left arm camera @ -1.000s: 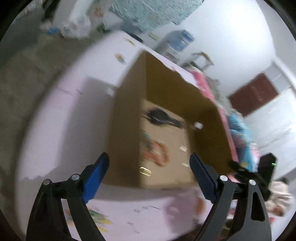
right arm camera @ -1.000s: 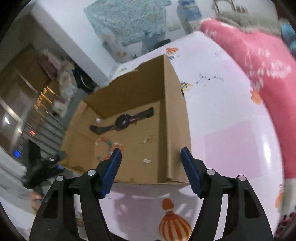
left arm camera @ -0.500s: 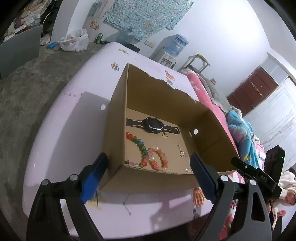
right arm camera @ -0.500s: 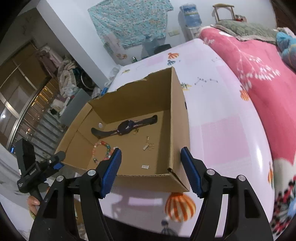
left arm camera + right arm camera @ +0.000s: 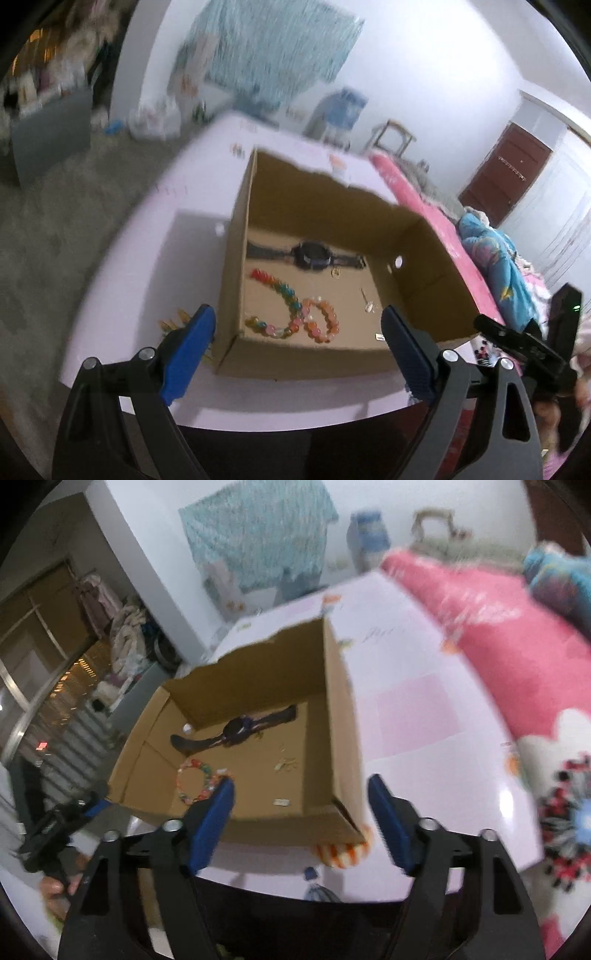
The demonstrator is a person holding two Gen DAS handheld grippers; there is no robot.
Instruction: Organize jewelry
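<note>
The cardboard box (image 5: 332, 354) holds the jewelry, a black watch (image 5: 312, 254) behind the bead bracelets (image 5: 295, 314); the left gripper (image 5: 295, 347) hangs before it, tilted down, empty jaws just widening; the right gripper (image 5: 299, 823) likewise.

Both tools point forward and down. The left gripper (image 5: 295, 350) and right gripper (image 5: 301, 819) have just been opening, jaws wide, nothing between them.
</note>
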